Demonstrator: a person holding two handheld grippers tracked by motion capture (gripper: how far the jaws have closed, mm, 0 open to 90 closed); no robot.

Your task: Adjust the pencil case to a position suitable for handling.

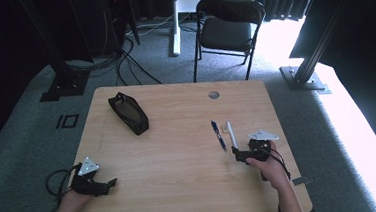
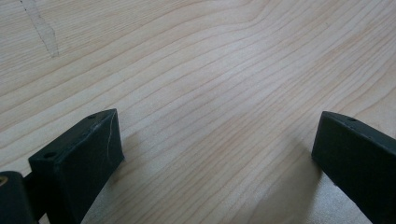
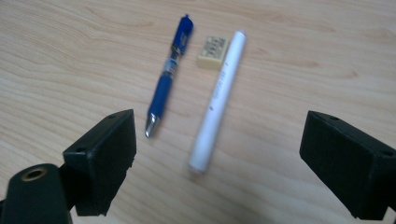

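Observation:
A blue pen (image 3: 169, 73) (image 1: 218, 135), a white pen (image 3: 218, 98) (image 1: 232, 133) and a small cream eraser (image 3: 212, 46) (image 1: 224, 130) lie side by side on the wooden table (image 1: 178, 136). My right gripper (image 3: 219, 144) (image 1: 238, 155) hovers just in front of them, open, with the white pen's near end between its jaws. My left gripper (image 2: 217, 154) (image 1: 106, 186) rests open near the table's front left corner, over bare wood. A black pouch (image 1: 128, 113) lies at the back left of the table.
A round cable hole (image 1: 214, 94) sits near the table's far edge. Beyond the table stand a black folding chair (image 1: 228, 25), black frame legs (image 1: 64, 79) and cables on grey carpet. A person's hands hold both grippers.

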